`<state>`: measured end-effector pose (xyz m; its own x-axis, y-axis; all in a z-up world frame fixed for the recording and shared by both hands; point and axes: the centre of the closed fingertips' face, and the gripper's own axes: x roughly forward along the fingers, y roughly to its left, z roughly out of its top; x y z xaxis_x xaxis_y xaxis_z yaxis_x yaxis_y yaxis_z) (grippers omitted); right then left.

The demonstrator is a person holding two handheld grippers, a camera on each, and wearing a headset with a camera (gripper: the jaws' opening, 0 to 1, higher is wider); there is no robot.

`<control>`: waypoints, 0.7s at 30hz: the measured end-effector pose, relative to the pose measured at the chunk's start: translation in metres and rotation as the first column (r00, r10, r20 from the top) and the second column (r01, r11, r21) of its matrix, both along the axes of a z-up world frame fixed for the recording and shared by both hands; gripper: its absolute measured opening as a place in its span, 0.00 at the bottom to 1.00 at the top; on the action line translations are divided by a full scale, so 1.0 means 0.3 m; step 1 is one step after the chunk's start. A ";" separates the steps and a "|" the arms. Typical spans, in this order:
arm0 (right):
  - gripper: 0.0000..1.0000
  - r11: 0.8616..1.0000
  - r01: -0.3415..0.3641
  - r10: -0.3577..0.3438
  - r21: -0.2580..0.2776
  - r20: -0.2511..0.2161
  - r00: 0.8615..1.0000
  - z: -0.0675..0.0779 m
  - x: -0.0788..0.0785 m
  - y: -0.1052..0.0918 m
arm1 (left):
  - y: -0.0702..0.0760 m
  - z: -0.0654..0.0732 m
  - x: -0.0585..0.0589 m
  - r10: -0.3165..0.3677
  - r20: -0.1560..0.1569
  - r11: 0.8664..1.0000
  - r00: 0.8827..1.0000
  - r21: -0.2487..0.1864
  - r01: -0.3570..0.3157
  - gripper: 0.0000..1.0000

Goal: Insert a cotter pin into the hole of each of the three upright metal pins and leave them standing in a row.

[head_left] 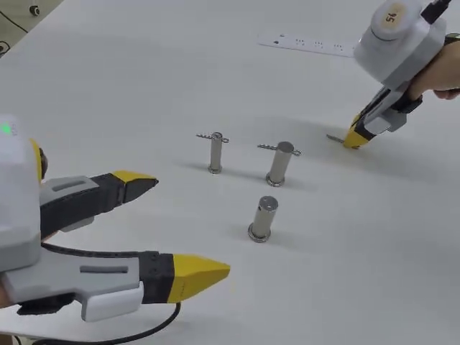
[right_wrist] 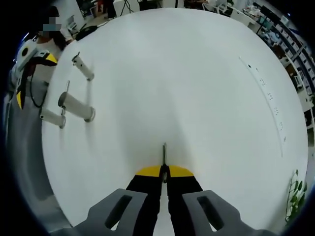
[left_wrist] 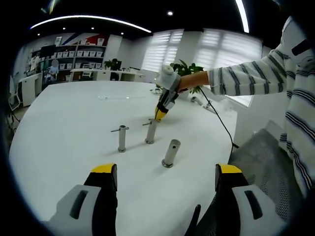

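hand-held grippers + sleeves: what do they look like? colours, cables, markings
The left hand-held gripper and right hand-held gripper have white-grey bodies and black jaws with yellow tips. The left has a green light and a black cable; the right carries a round sticker, digits unclear. The sleeve is white with dark stripes.

Two upright pins (head_left: pixel 215 154) cottered, third pin (head_left: pixel 264 218) bare, spare cotter pin (head_left: pixel 335 137) gripped

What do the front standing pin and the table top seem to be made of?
The front standing pin looks like metal, perhaps steel: silver-grey, with a soft shine along its side. The table top is white, smooth and matte, perhaps laminate or painted board; the look leaves it open.
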<state>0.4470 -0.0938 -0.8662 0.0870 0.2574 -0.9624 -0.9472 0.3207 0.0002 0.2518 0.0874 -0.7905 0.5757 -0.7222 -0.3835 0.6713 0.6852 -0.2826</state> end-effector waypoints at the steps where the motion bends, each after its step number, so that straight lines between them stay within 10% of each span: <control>1: 0.03 1.000 -0.004 0.004 0.003 0.001 1.000 0.000 -0.001 -0.002 | -0.002 0.004 0.001 0.001 0.002 1.000 1.000 -0.004 -0.001 0.81; 21: 0.02 0.998 0.064 -0.064 0.005 0.088 0.994 -0.010 0.048 -0.003 | -0.015 -0.008 0.003 -0.026 0.026 0.998 0.999 0.054 0.024 0.88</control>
